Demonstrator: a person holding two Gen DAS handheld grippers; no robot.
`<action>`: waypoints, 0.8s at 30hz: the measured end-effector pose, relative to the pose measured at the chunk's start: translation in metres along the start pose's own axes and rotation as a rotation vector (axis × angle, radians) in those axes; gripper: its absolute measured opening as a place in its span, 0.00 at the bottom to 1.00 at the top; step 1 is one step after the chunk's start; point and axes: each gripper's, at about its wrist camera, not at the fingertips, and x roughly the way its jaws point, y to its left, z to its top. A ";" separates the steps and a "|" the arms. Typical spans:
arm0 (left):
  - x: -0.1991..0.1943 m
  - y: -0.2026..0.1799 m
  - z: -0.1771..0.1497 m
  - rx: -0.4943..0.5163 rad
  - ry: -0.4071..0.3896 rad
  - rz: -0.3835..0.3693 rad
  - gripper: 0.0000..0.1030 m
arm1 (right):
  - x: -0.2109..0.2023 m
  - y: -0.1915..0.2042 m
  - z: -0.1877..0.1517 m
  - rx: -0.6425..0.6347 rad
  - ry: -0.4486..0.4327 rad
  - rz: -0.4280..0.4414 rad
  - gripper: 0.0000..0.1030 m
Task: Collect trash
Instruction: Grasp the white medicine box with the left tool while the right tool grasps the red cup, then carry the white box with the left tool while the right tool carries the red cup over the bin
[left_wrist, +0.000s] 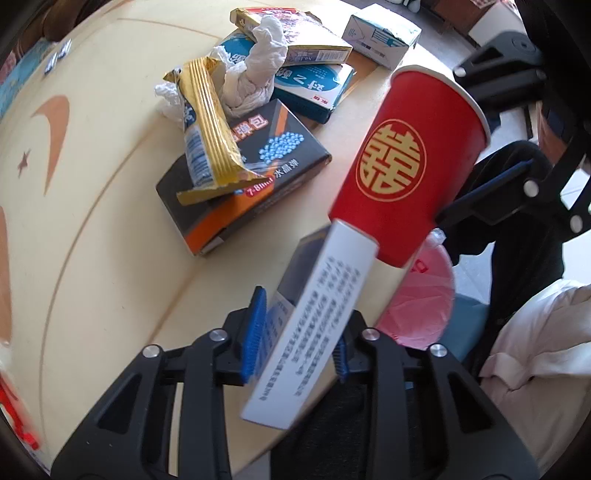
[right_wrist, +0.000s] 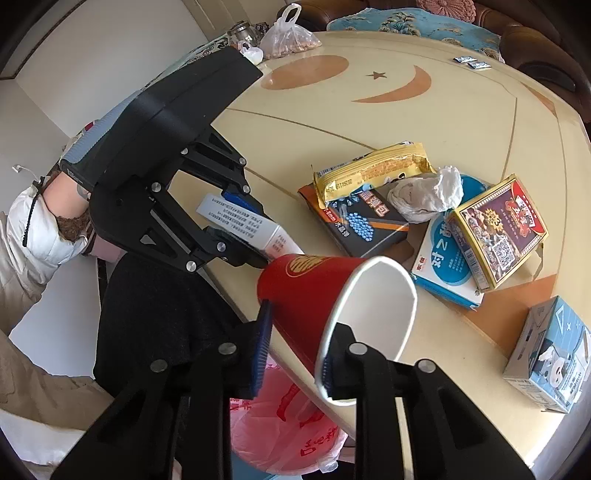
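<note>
My left gripper (left_wrist: 295, 339) has its jaws pinching a white carton (left_wrist: 314, 317) with small print. My right gripper (right_wrist: 291, 354) pinches a red cup (right_wrist: 314, 295), gold emblem, white inside, tipped sideways at the counter (right_wrist: 332, 129) edge above the pink bag (right_wrist: 295, 435). Carton tip touches the cup's base.

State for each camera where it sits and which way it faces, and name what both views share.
Left wrist: on the left gripper, facing across the table at its white box, the trash pile and the right gripper beyond.
Right wrist: on the right gripper, facing over its red cup toward the left gripper; a white sleeve shows.
Shared: cup, box, gold wrapper, pink bag.
</note>
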 end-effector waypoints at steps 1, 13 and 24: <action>0.000 -0.001 -0.001 -0.006 -0.002 -0.006 0.25 | 0.001 0.002 0.000 0.006 0.005 -0.007 0.05; 0.002 0.007 -0.005 -0.302 -0.051 0.040 0.23 | -0.002 0.010 -0.002 0.030 -0.009 -0.185 0.03; -0.017 -0.018 -0.023 -0.413 -0.148 0.112 0.22 | -0.035 0.030 -0.019 0.049 -0.085 -0.288 0.03</action>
